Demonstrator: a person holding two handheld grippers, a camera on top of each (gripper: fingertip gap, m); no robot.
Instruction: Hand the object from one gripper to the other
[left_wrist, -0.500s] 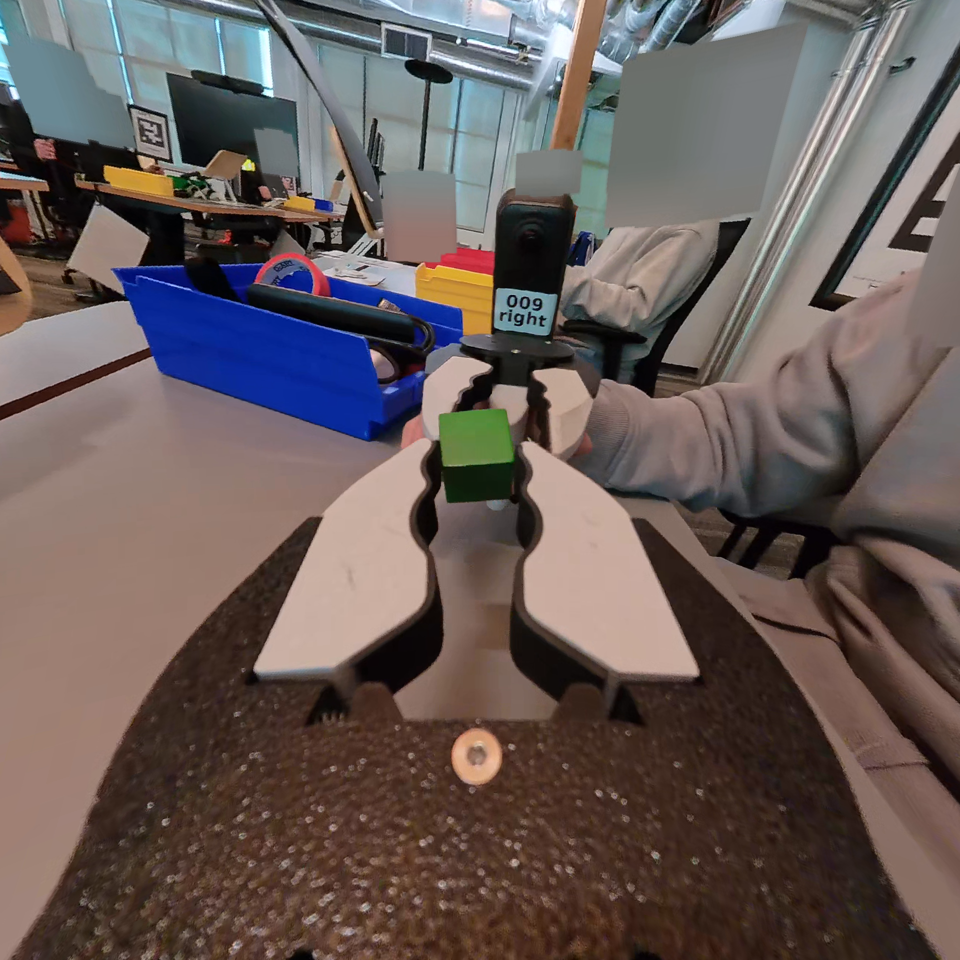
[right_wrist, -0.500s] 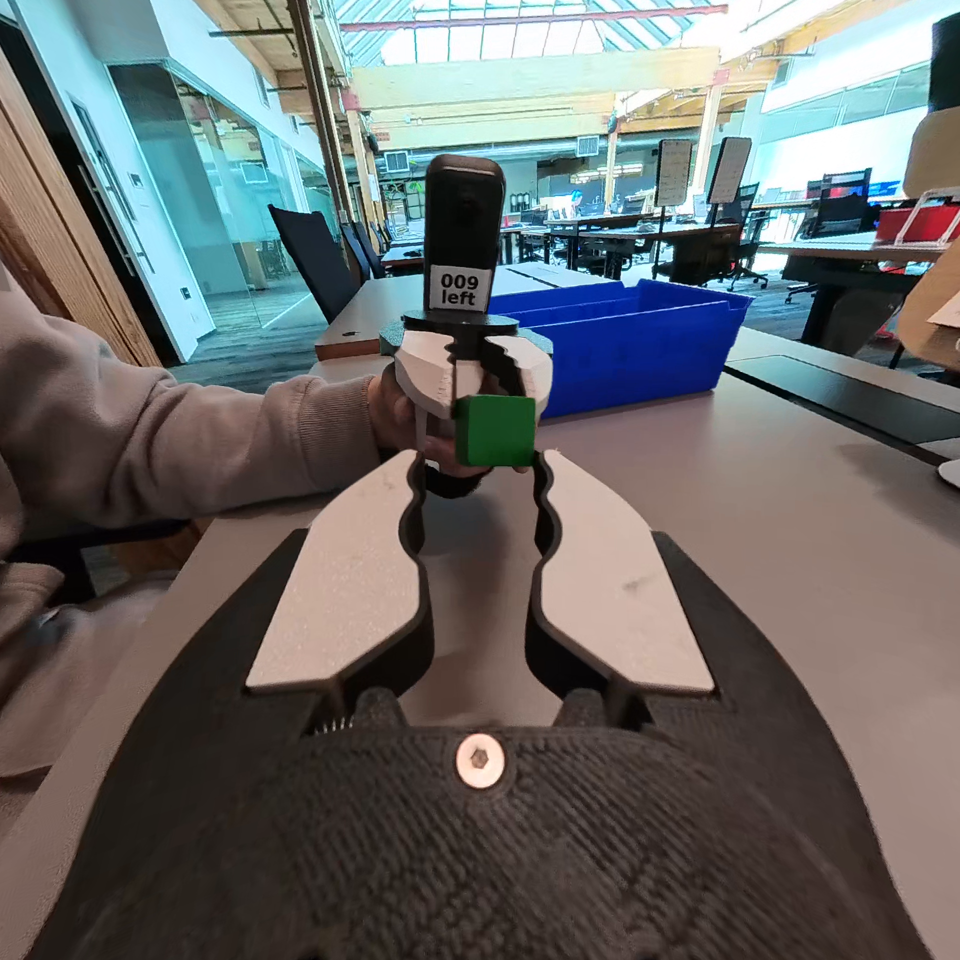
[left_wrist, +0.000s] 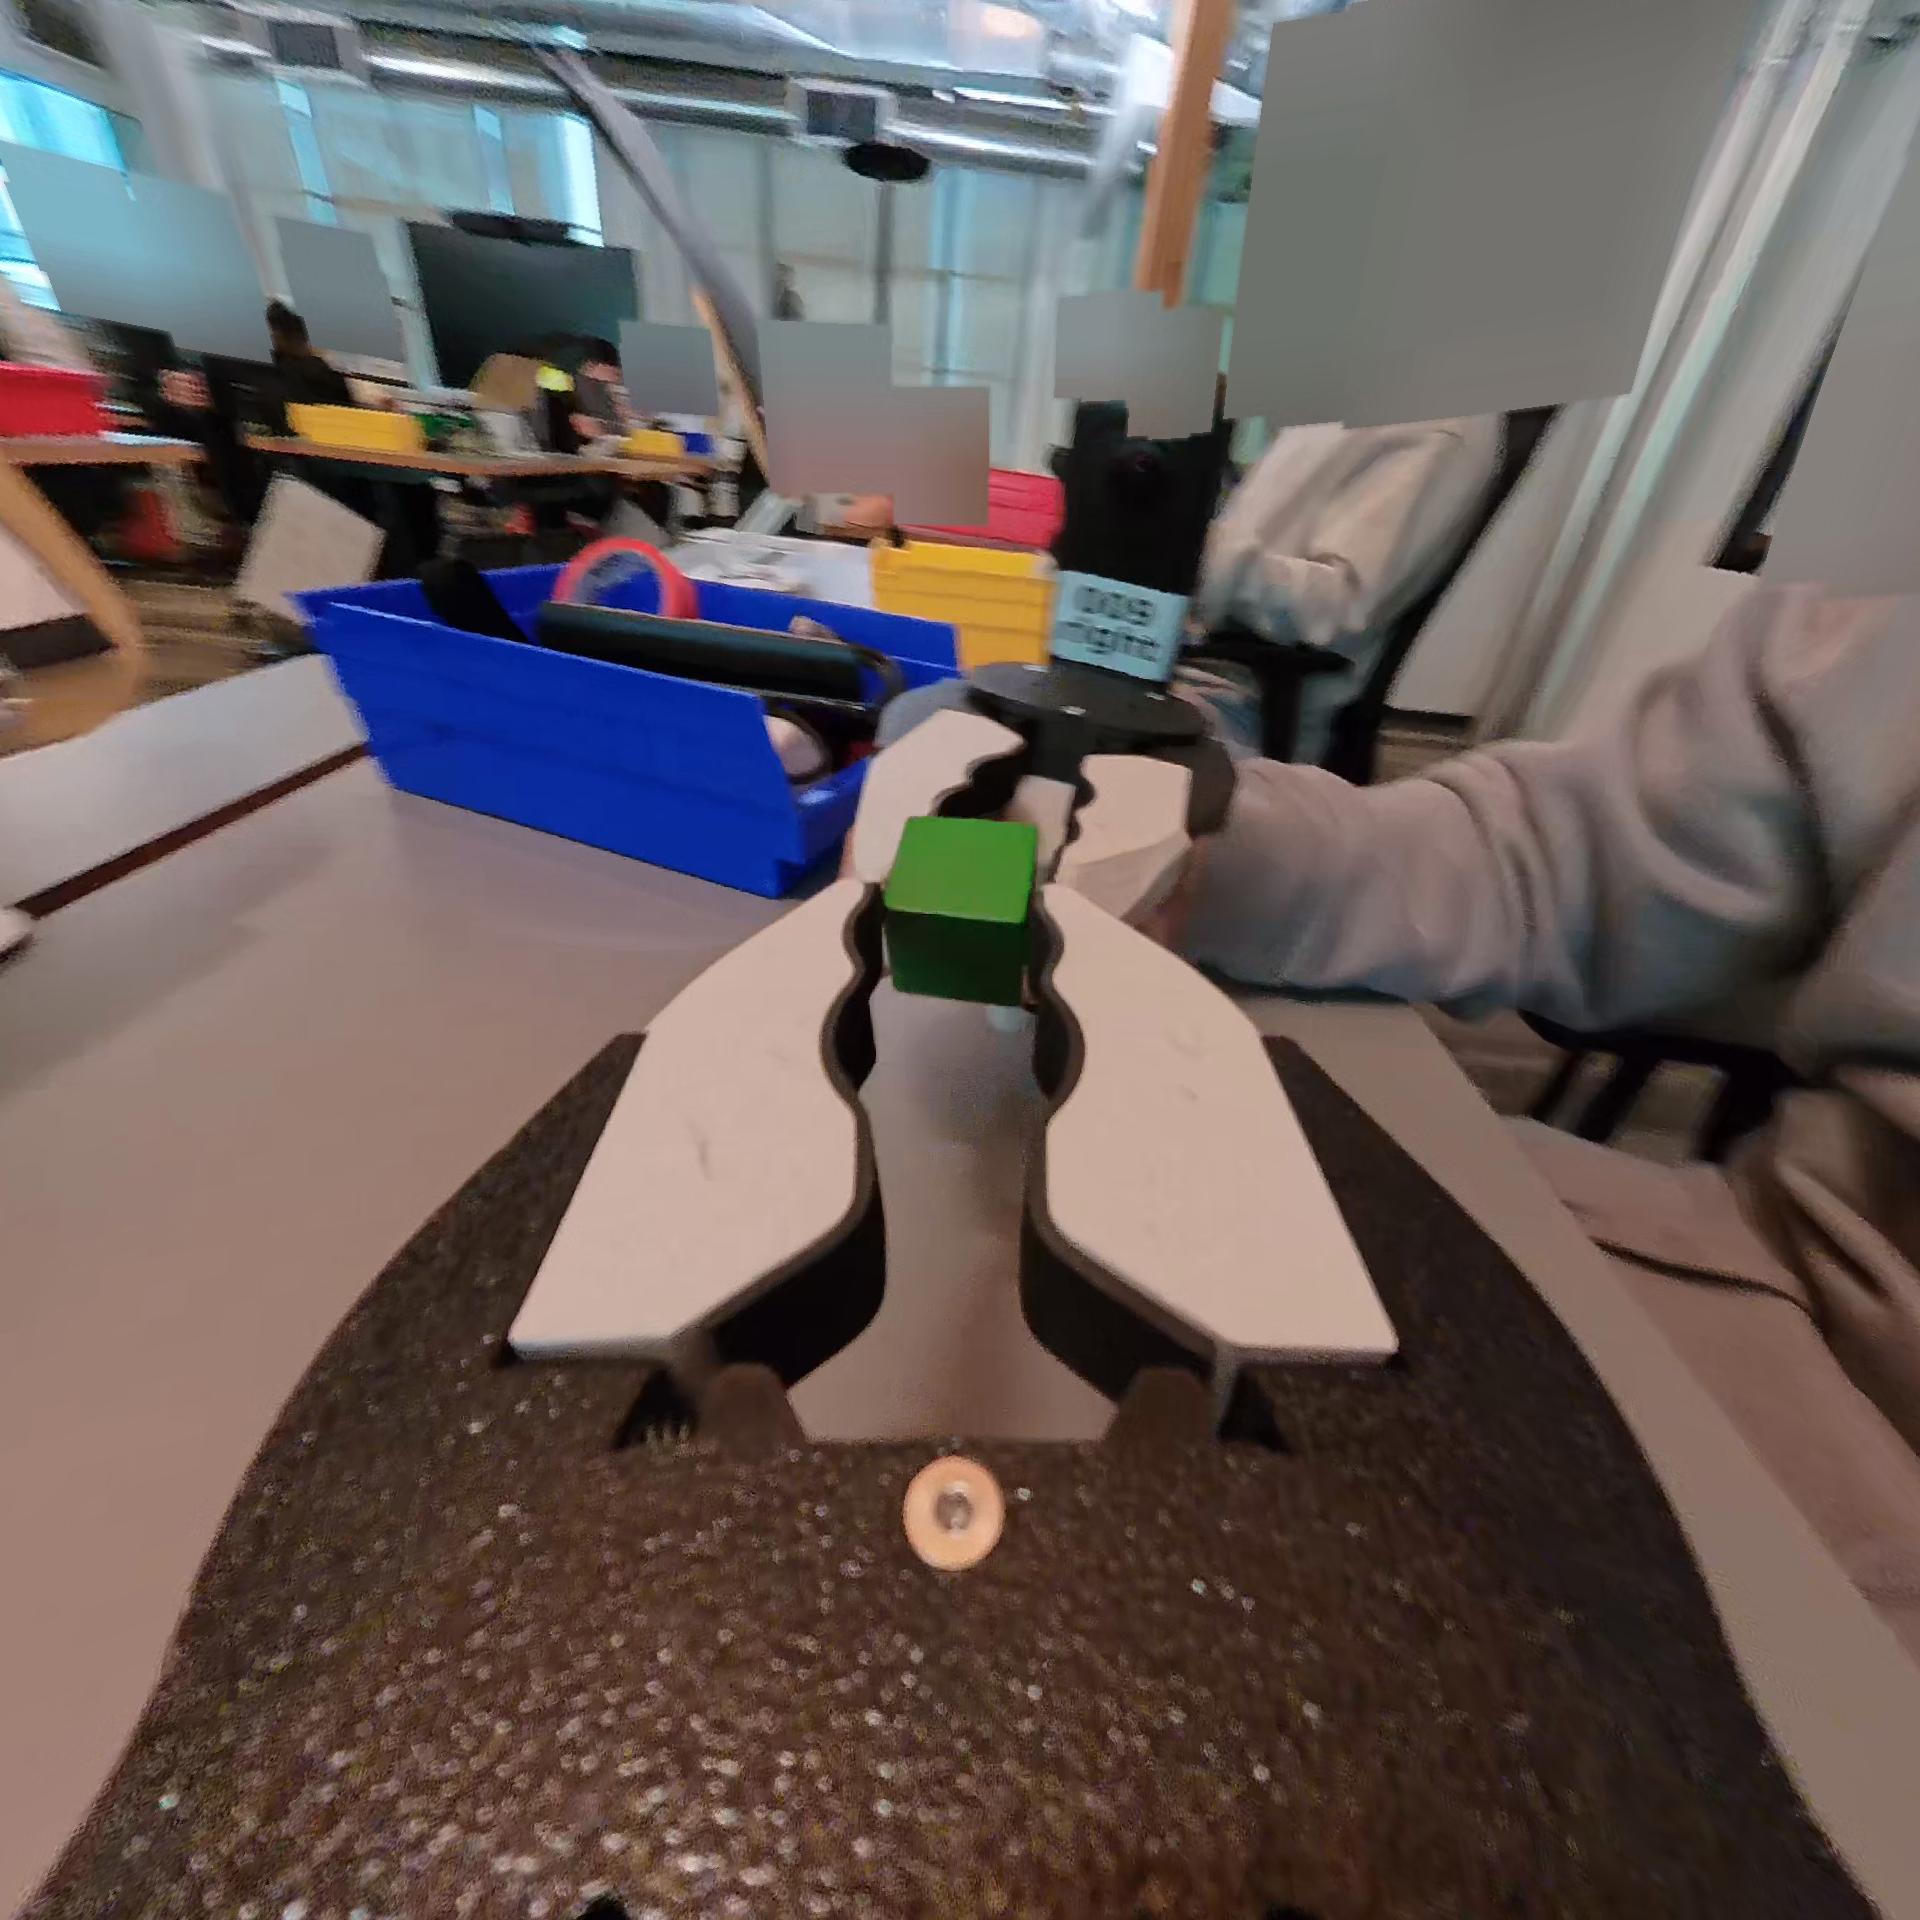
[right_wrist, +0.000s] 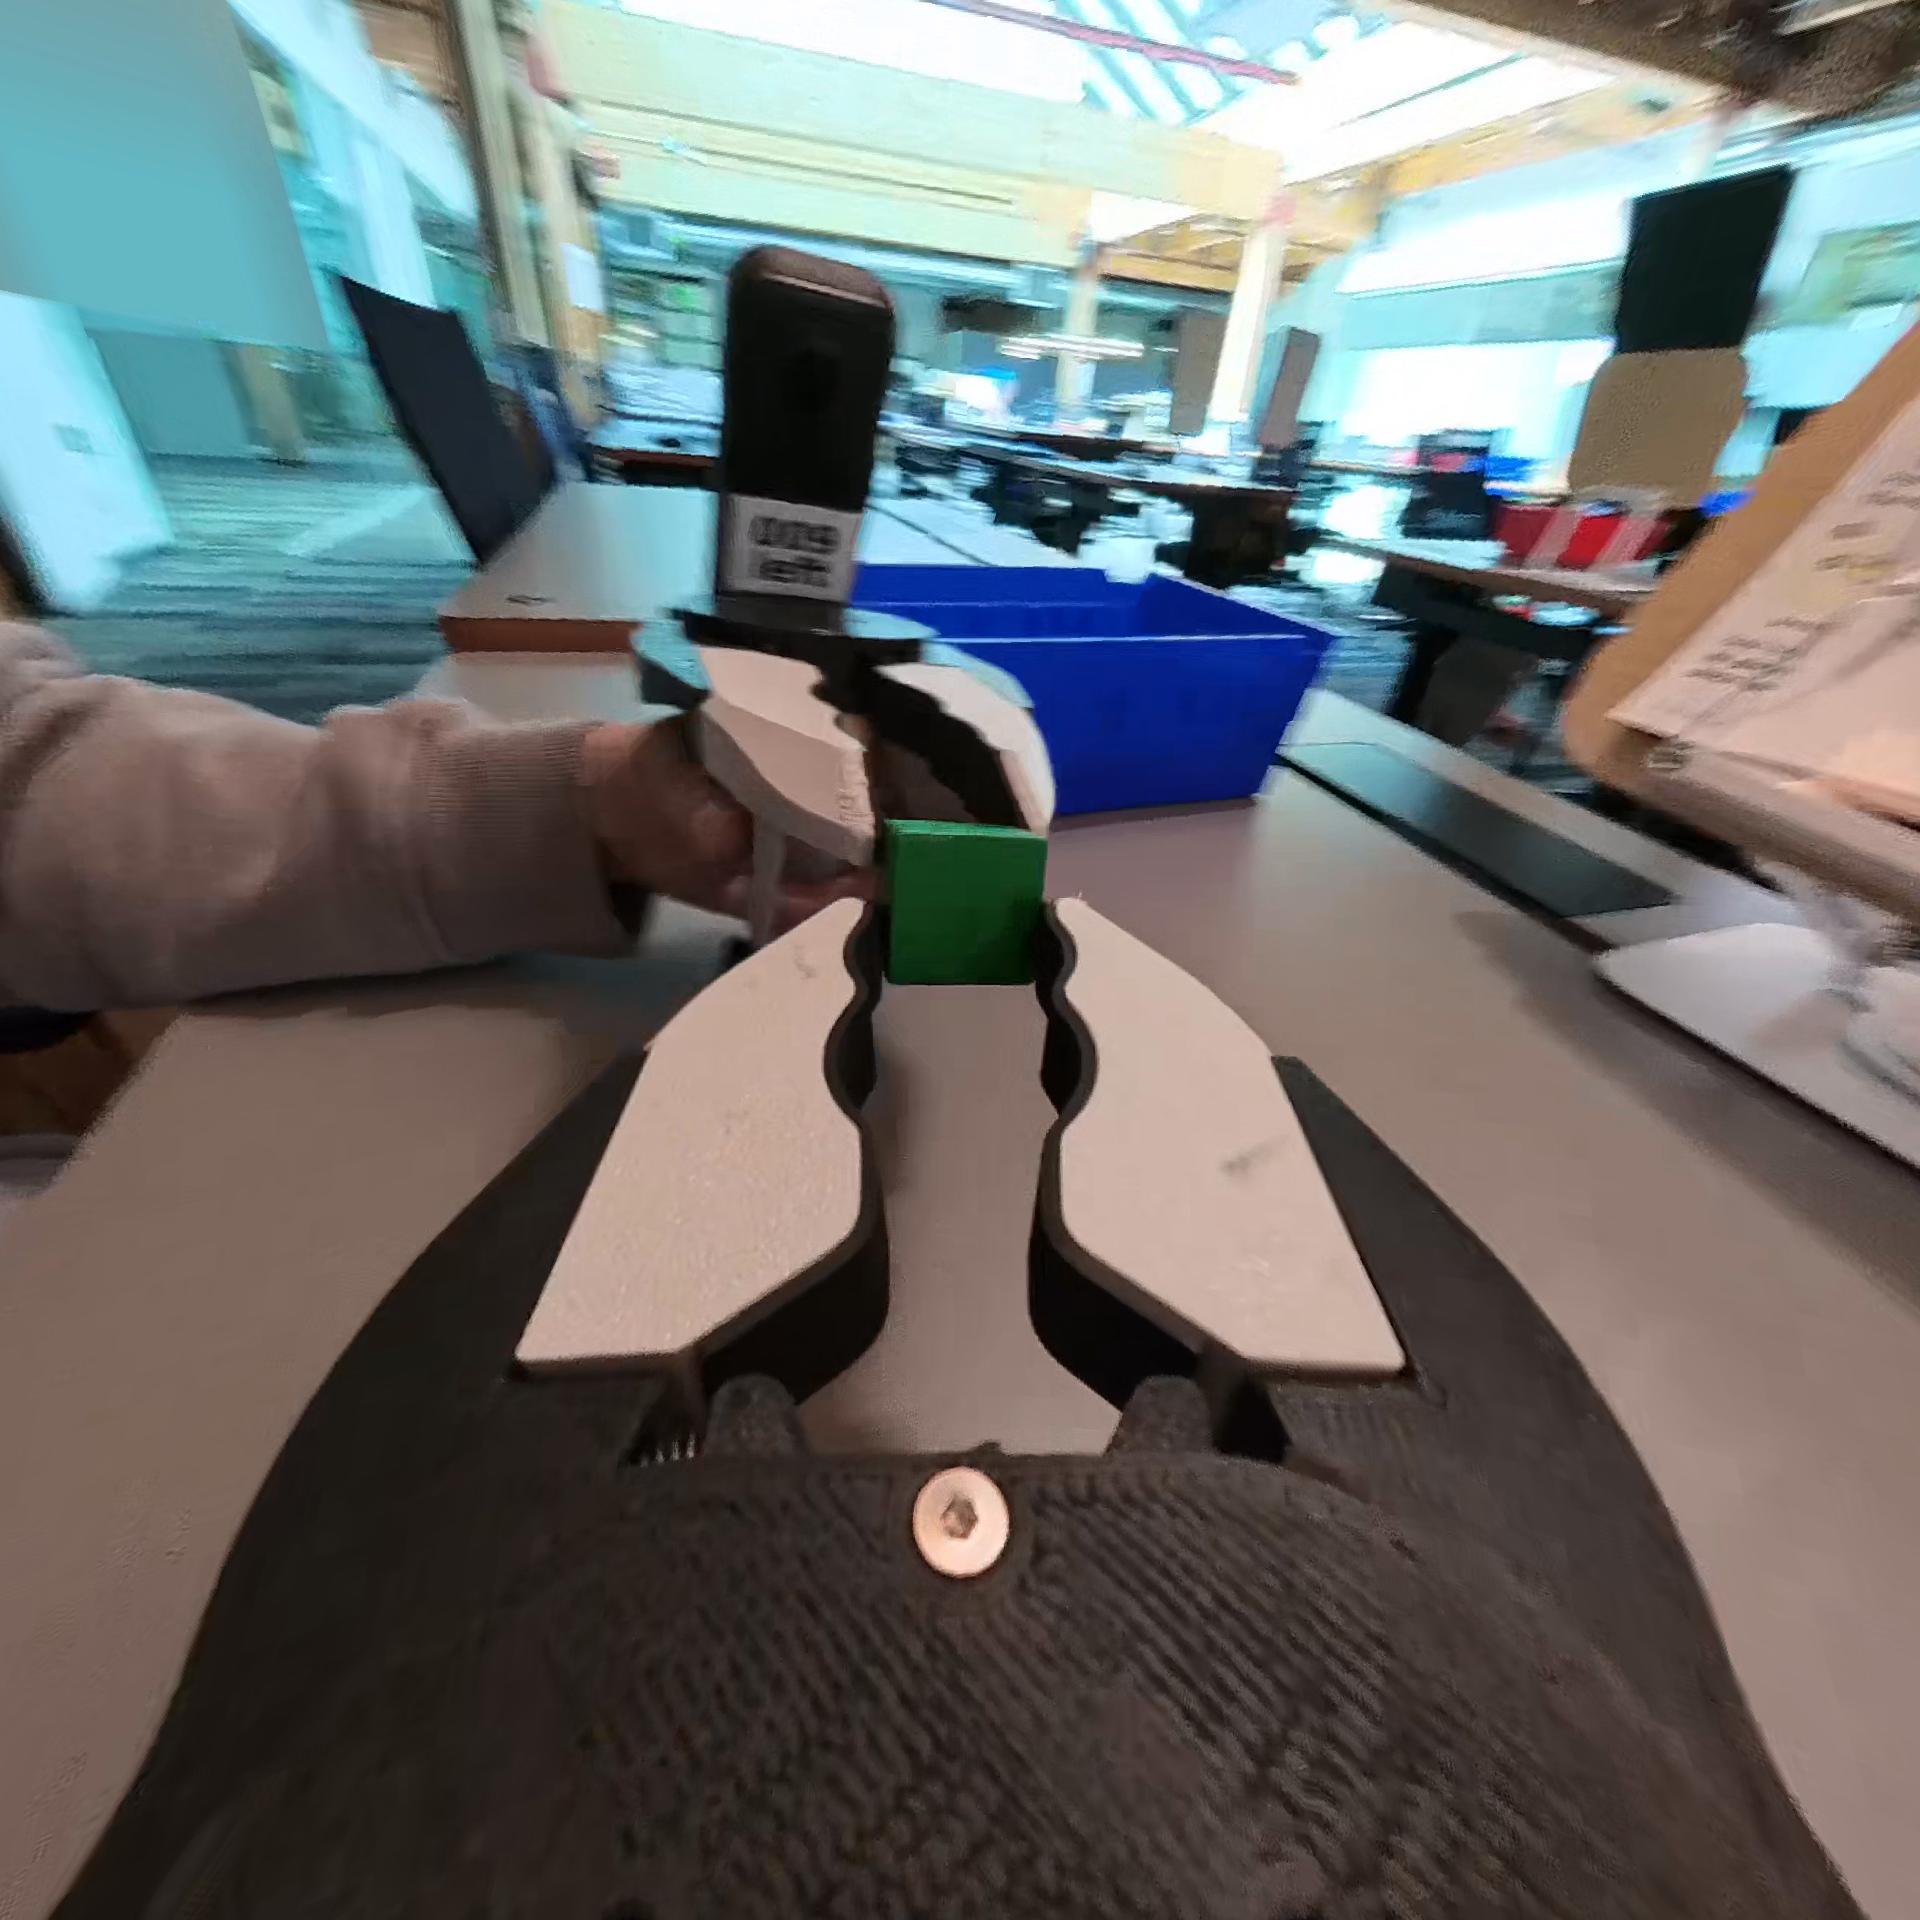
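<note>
Green cube, at 12 o'clock above the table: my left tongs sit narrow on its sides, and my right tongs grip it from the opposite side. Handover at mid-exchange; next, I judge, the left opens while the right holds firm.

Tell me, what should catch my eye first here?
A bright green cube is held above the grey table, flanked by the fingertips of both hand-held tools: the left tool and the right tool meet tip to tip. Behind them on the table sits a big blue bin.
</note>
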